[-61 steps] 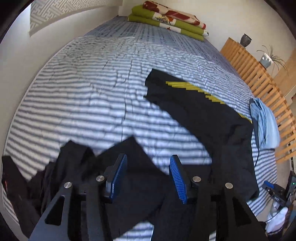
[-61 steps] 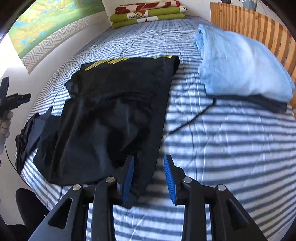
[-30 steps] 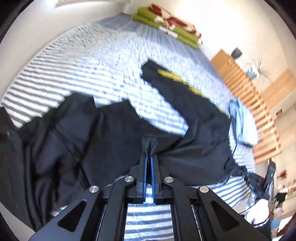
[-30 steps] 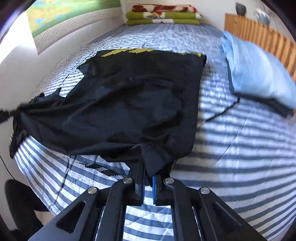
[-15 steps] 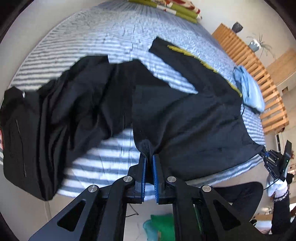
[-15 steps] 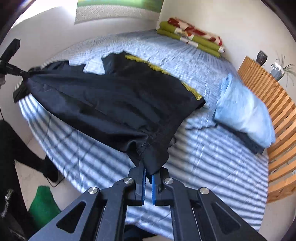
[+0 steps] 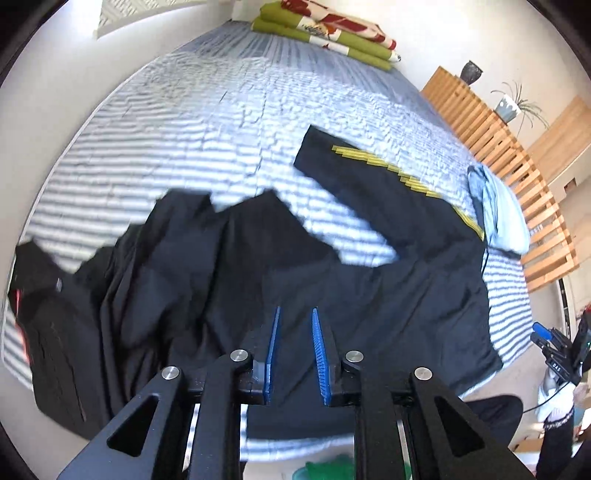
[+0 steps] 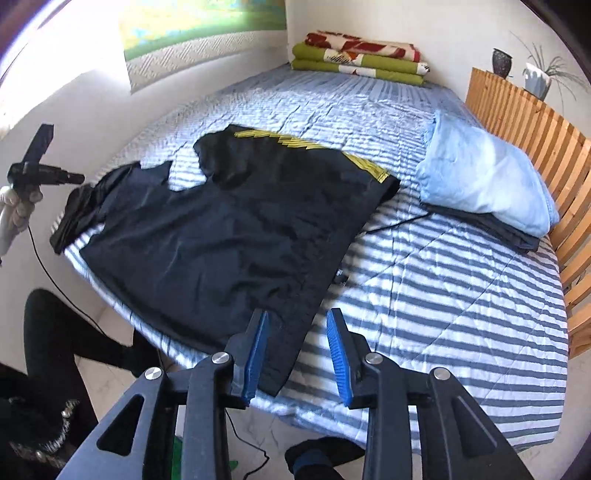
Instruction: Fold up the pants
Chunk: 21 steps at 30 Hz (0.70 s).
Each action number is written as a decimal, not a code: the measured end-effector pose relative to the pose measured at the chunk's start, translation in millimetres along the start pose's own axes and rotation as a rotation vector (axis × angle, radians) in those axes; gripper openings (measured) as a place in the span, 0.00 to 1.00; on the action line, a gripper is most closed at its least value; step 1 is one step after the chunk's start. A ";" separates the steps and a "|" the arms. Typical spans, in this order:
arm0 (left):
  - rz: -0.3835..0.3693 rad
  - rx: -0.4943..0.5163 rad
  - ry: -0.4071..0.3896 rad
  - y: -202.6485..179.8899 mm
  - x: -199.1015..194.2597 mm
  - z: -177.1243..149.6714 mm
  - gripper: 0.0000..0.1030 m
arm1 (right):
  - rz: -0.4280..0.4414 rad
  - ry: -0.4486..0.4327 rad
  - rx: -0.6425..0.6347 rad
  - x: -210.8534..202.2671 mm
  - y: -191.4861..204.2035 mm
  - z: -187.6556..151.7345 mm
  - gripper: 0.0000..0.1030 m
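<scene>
Across the frame's middle, my pants (image 8: 229, 236) lie flat, dark, yellow-striped, on the bed (image 8: 443, 295) | both claws (image 7: 294, 354) (image 8: 297, 354) opening, empty | right view alone shows wall picture (image 8: 203, 22)

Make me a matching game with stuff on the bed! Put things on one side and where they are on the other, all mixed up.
Things:
1. pants
2. blanket
3. pillow
4. vase

Places:
A. folded at the far end of the bed
B. on top of the wooden slats
C. spread flat across the near part of the bed
D. on the bed beside the wooden slats

Pairs: 1-C, 2-A, 3-D, 4-B
</scene>
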<state>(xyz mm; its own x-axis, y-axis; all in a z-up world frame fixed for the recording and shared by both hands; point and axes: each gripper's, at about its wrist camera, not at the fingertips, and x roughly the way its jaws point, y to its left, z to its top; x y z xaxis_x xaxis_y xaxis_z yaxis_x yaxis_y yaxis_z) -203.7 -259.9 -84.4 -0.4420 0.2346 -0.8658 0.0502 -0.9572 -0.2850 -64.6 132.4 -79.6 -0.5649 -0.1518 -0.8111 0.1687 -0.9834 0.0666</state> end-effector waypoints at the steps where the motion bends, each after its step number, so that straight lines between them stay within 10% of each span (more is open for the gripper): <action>1: -0.011 -0.006 -0.009 -4.2 4.7 14.5 0.25 | -0.025 -0.013 0.021 1.9 -3.1 9.3 0.31; 10: -0.038 -0.003 -0.012 -44.4 89.9 140.5 0.53 | -0.101 -0.069 0.183 71.9 -43.1 87.9 0.31; 21: -0.029 -0.047 0.025 -57.0 216.1 232.6 0.59 | -0.067 0.035 0.395 171.5 -124.7 141.5 0.31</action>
<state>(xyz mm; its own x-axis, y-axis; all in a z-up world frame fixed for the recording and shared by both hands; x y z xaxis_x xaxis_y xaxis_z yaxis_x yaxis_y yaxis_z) -510.4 -194.0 -159.6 -0.4212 0.2671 -0.8668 0.0798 -0.9410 -0.3287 -296.9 215.0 -144.8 -0.5350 -0.0889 -0.8402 -0.1947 -0.9547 0.2250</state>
